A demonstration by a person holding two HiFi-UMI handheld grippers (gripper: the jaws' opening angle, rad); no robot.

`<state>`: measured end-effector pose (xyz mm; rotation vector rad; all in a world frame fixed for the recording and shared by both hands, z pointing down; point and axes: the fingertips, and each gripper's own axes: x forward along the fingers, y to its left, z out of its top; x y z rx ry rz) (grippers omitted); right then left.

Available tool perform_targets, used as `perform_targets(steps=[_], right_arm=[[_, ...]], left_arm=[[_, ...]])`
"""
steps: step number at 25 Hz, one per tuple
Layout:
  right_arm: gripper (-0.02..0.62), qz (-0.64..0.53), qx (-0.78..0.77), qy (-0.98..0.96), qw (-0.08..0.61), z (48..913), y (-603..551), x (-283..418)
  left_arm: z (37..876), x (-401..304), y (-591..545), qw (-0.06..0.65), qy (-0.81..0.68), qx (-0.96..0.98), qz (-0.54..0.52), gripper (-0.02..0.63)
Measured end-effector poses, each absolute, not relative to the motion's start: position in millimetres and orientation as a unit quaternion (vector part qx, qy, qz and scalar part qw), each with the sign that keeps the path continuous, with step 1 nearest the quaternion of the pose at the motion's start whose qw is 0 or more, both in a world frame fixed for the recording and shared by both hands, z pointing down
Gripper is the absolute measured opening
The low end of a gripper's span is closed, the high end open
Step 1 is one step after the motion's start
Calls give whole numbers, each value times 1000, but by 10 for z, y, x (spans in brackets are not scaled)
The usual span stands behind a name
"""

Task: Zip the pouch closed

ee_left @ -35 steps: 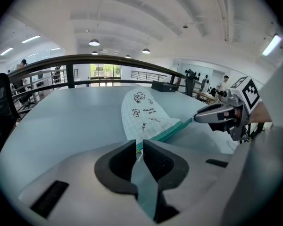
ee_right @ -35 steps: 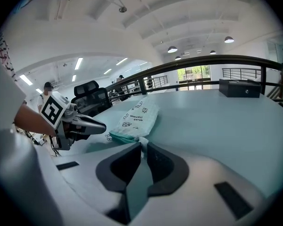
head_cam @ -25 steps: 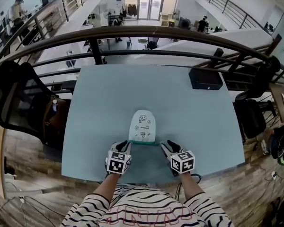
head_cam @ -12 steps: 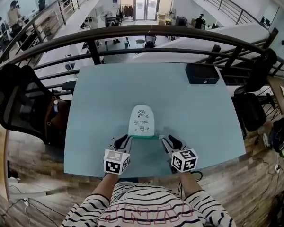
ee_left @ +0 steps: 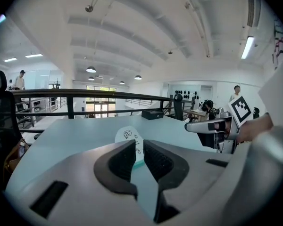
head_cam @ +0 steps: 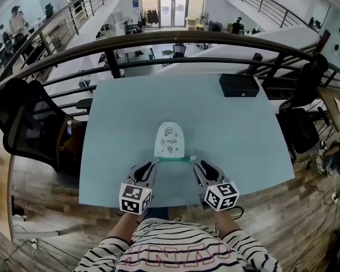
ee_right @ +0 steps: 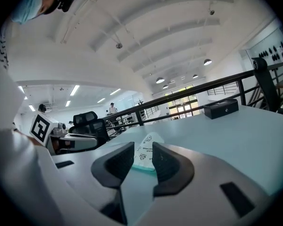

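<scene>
Pouch (head_cam: 169, 141) lay flat on the pale blue table (head_cam: 232, 129), roughly mid-width and toward the near edge, rounded end pointing away from the person, teal zipper edge (head_cam: 173, 159) facing them. White body with small black doodles. Left gripper (head_cam: 151, 166) sat just beside the pouch's near-left corner; its own view showed the jaws clenched to a thin slit with nothing visibly pinched, the pouch in sight past the tips. Couldn't tell from the head view whether that tip touched the corner. Right gripper (head_cam: 197, 167) sat just off the near-right corner, clear of the fabric; jaws were apart and had just been closing a bit, the teal edge lined up in the gap beyond them but the pads weren't pressing on it, so released. Both grippers angled in toward the zipper edge from either side, the marker cubes nearest the person. Black box (head_cam: 239, 85) rested at the far-right corner of the table, well apart from the pouch. Dark railing (head_cam: 175, 38) ran behind the far edge of the table, black office chair (head_cam: 22, 118) stood off the left side. Person's striped sleeves (head_cam: 175, 248) showed at the bottom of the head view.
</scene>
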<state>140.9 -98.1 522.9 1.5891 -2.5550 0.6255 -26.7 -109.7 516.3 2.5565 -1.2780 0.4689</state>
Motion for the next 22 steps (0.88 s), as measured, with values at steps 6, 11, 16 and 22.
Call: perform_targets(steps=[6, 11, 16, 22], right_arm=[[89, 184, 520, -834, 15, 5037, -792, 1380], [64, 176, 517, -838, 1, 4934, -625, 1335], [46, 172, 511, -842, -14, 4854, -478, 1307], [35, 175, 506, -844, -18, 4833, -349, 1256]], left_arm=[[5002, -267, -894, 112, -434, 883, 142, 28], [4950, -284, -735, 108, -430, 886, 134, 28], [4937, -304, -609, 104, -430, 887, 129, 26], [4934, -322, -474, 106, -425, 890, 125, 26]])
